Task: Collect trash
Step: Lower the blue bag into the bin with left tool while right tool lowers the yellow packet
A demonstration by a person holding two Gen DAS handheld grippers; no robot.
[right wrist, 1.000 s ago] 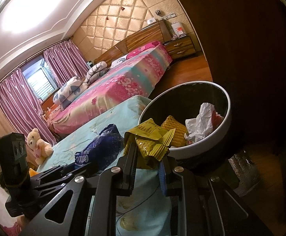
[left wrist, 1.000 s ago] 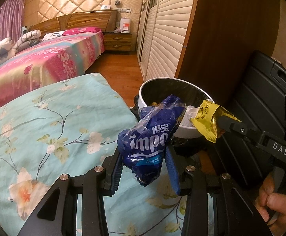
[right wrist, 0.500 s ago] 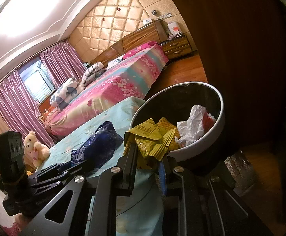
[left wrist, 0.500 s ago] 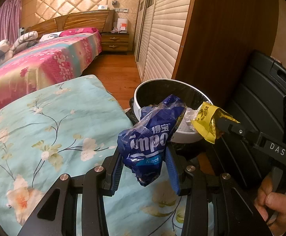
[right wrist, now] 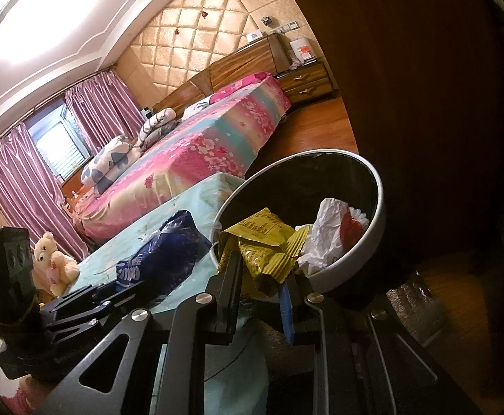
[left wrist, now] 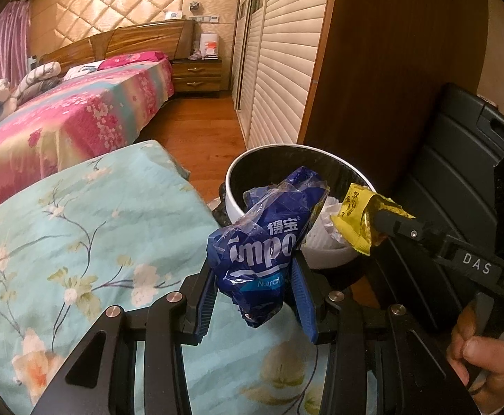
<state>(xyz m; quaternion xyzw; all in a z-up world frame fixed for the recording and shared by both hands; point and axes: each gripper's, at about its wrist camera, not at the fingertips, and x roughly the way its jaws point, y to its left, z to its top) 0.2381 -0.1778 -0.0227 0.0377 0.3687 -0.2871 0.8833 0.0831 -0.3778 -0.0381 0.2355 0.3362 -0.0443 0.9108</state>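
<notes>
— Trash held over a bedroom bin (left wrist: 238, 204), both pieces short of dropping. Behind: pink bed (left wrist: 72, 117), wardrobe (left wrist: 279, 69), curtains (right wrist: 89, 110).

— Nearer?

— Teal floral cover (left wrist: 79, 228) just left of the bin. Dark case (left wrist: 459, 159) to its right.

— Inside the bin?

— Black liner, crumpled white paper (right wrist: 324, 235), something red beside it.

— Left gripper (left wrist: 257, 285)?

— Clamped on a blue pack (left wrist: 266, 245), blue pads (left wrist: 302, 297) pressing both sides. Pack crumpled, upright, top reaching over the near rim, bottom hanging below the pads over the cover's edge.

— Right gripper (right wrist: 264, 273)?

— Pinched nearly together on a yellow wrapper (right wrist: 266, 242). Wrapper at the rim's near edge, partly over the opening, close to the white paper. Touching the rim or not: cannot tell.

— Both pieces side by side?

— Near each other, apart. Pack left, wrapper right, seen from the left wrist.

— Anything smaller?

— Hand (left wrist: 487, 356) on the right gripper's handle at the frame's lower corner. Teddy bear (right wrist: 53, 259) on the floor by the curtains, far left in the right wrist view.
</notes>
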